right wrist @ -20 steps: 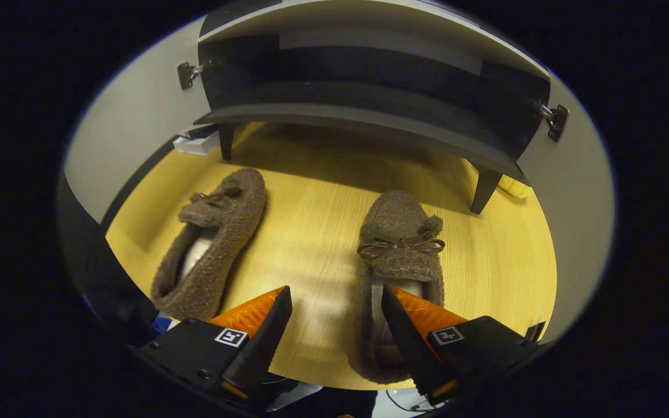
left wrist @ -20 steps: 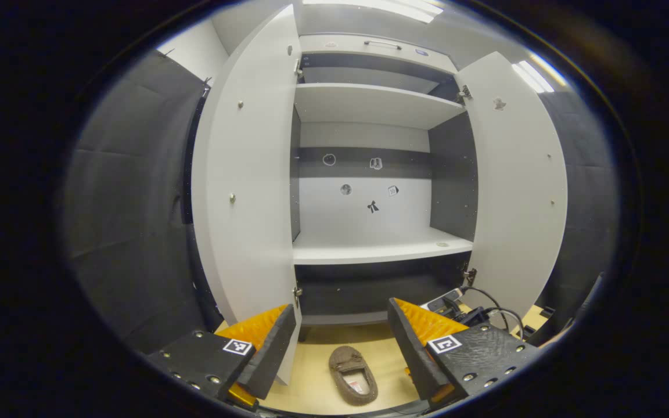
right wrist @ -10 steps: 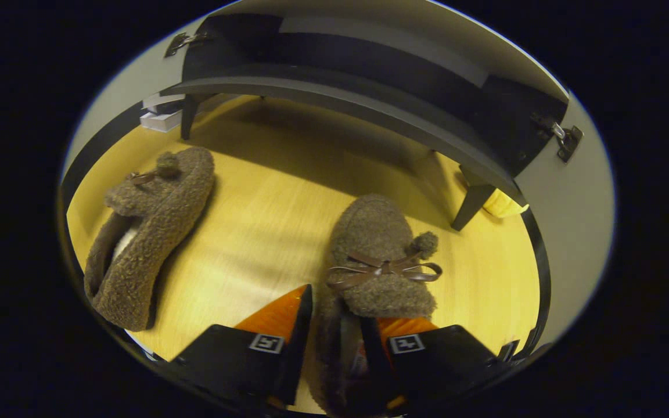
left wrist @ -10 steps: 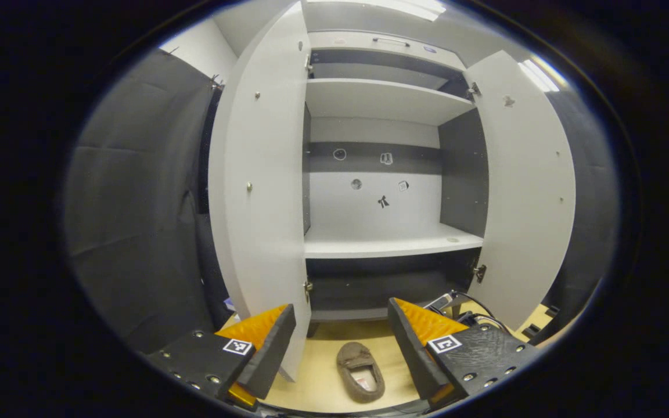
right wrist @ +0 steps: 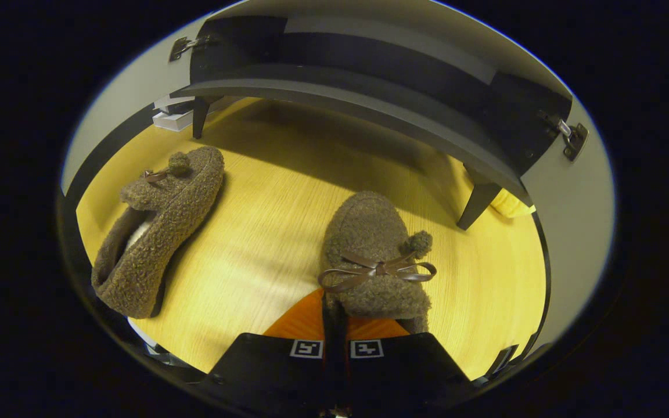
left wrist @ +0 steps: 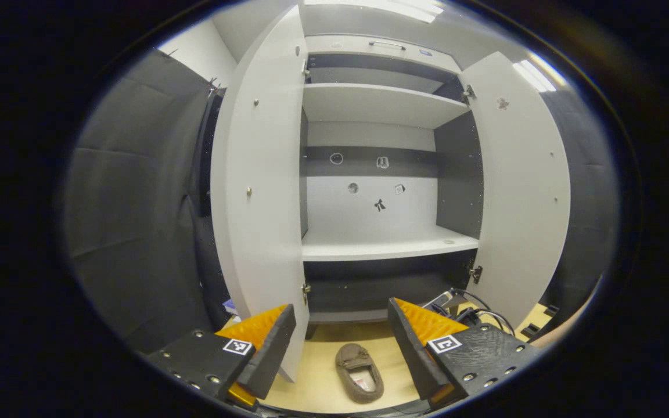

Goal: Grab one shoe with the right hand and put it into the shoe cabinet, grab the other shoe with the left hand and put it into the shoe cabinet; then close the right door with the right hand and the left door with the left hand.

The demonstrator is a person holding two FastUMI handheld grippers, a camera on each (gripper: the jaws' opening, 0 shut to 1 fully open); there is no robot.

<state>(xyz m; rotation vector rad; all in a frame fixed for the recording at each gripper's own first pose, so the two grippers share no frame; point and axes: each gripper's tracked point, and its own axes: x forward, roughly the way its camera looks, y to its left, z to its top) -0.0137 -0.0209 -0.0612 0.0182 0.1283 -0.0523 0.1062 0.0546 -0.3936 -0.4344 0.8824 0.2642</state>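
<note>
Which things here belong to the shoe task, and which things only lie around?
Belong to the task:
right gripper, shut on the near shoe
other shoe on the floor
left gripper, open
shoe cabinet, left door, right door

Only lying around:
cables by the cabinet
white box

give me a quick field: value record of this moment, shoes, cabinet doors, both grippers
right gripper: shut on the side wall of the right shoe
left gripper: open, holding nothing, facing the cabinet
left shoe: on the wooden floor, untouched
cabinet: shelves bare, no shoe inside
left door: open
right door: open
task stage: first shoe gripped, not yet in the cabinet
</note>
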